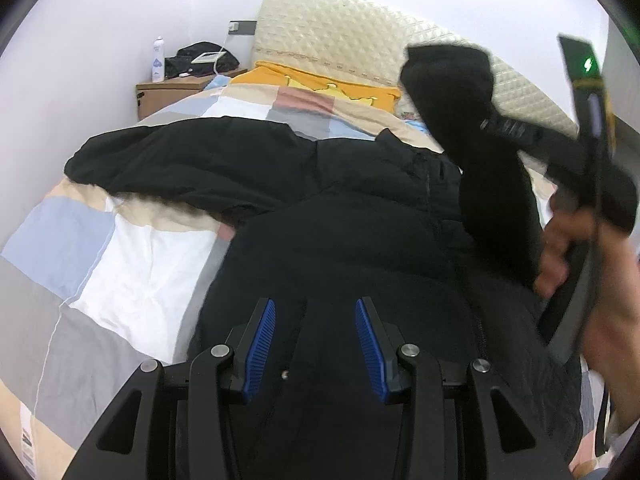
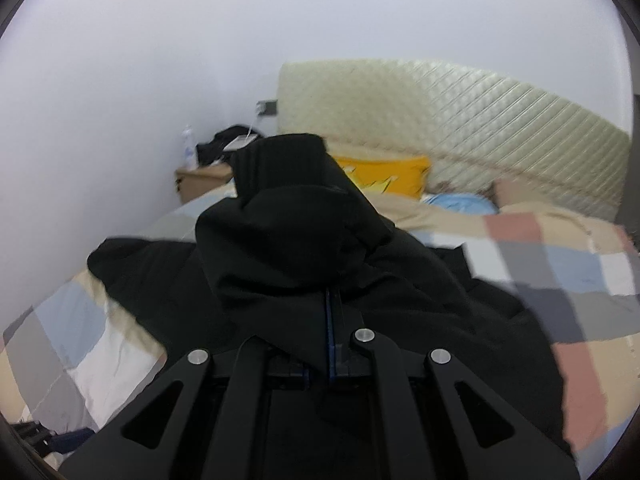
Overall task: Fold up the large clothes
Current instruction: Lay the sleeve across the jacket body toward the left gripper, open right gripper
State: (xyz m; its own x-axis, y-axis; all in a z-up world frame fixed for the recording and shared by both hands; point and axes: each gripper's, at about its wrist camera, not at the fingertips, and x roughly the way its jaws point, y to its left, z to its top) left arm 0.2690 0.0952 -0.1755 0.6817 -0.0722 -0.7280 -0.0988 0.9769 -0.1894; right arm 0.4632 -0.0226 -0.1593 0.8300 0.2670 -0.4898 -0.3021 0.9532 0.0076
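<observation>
A large black jacket (image 1: 340, 216) lies spread on the patchwork quilt (image 1: 132, 256); one sleeve stretches to the left (image 1: 168, 160). My left gripper (image 1: 316, 312) is open and empty, hovering just above the jacket's body, blue pads (image 1: 262, 340) apart. My right gripper (image 2: 320, 320) is shut on the jacket's other sleeve (image 2: 288, 216) and holds it lifted, the ribbed cuff (image 2: 276, 160) standing up. In the left wrist view that raised sleeve (image 1: 460, 120) hangs from the right gripper (image 1: 492, 124) at the upper right.
A cream quilted headboard (image 1: 360, 36) and an orange pillow (image 1: 320, 80) are at the bed's far end. A wooden nightstand (image 1: 168, 94) with a bottle and dark items stands by the white wall on the left. The quilt (image 2: 560, 256) extends right.
</observation>
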